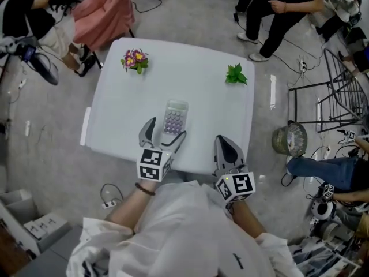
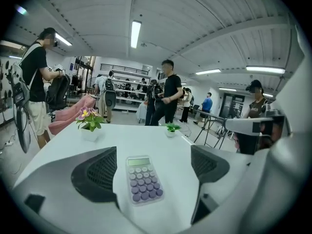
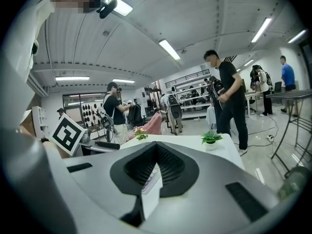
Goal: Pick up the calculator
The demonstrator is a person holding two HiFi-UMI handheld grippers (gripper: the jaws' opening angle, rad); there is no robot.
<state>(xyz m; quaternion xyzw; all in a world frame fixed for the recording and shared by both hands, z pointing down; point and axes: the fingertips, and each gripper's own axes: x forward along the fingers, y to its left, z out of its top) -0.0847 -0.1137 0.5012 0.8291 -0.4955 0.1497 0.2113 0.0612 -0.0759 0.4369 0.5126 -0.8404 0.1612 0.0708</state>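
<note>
Left gripper view: calculator [image 2: 143,179] centre frame, lengthwise between left gripper [image 2: 152,169] open jaws; right gripper [image 3: 155,165] closed, farther off.

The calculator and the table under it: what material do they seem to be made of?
The calculator looks like plastic: a pale, smooth body with round matte keys in lilac to purple. The table has a plain white matte top without grain or weave; perhaps laminate or painted board, the pictures leave that open.

jaws of the right gripper [image 3: 157,145], pressed together, hide most of the calculator [image 3: 150,178].
</note>
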